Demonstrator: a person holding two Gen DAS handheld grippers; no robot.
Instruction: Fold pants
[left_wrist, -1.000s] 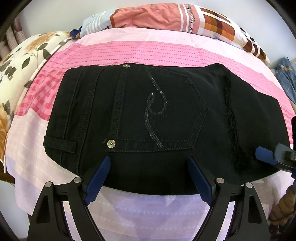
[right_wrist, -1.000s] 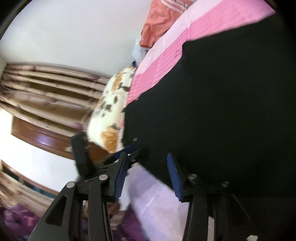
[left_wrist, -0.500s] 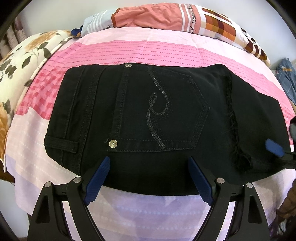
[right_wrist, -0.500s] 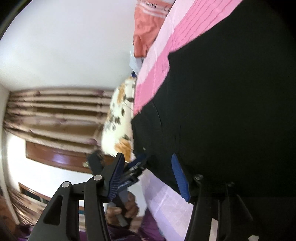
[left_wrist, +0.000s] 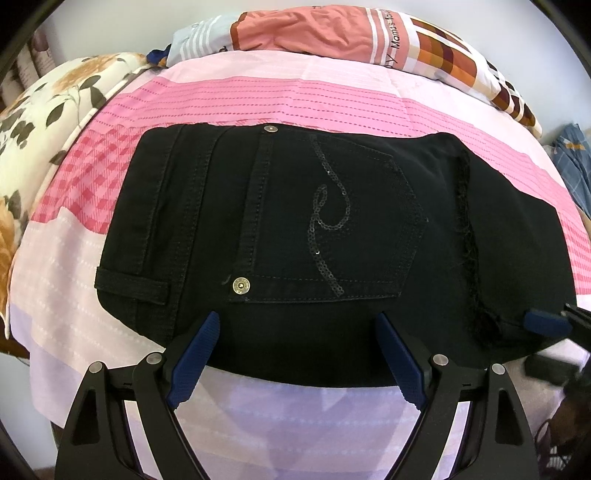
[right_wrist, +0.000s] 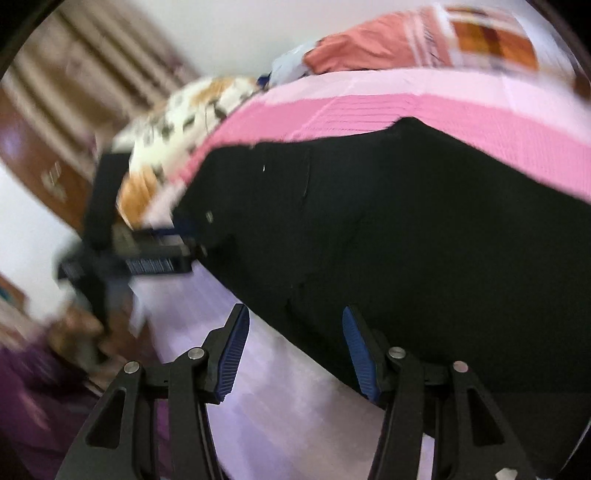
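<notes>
Black pants (left_wrist: 314, 236) are seen folded at the bed's (left_wrist: 258, 96) near edge; the left gripper (left_wrist: 295, 354) and right gripper (right_wrist: 295, 350), spread and empty, are poised over the hem for another fold.

Pants (left_wrist: 295, 236) are showing as black matt denim-like cloth, stitched seams, glinting sequin swirl on the pocket, shiny metal rivets (left_wrist: 241, 285), one frayed rough edge on the right. Bedsheet (left_wrist: 332, 96) is reading as soft pink woven cloth, matt. Pillow (left_wrist: 332, 33) is looking like crinkled printed cloth. Left gripper (left_wrist: 295, 354) and right gripper (right_wrist: 295, 350) are showing black matt plastic arms, ribbed blue pads, metal pins. Cabinet (right_wrist: 33, 162) is looking like glossy brown wood.
</notes>
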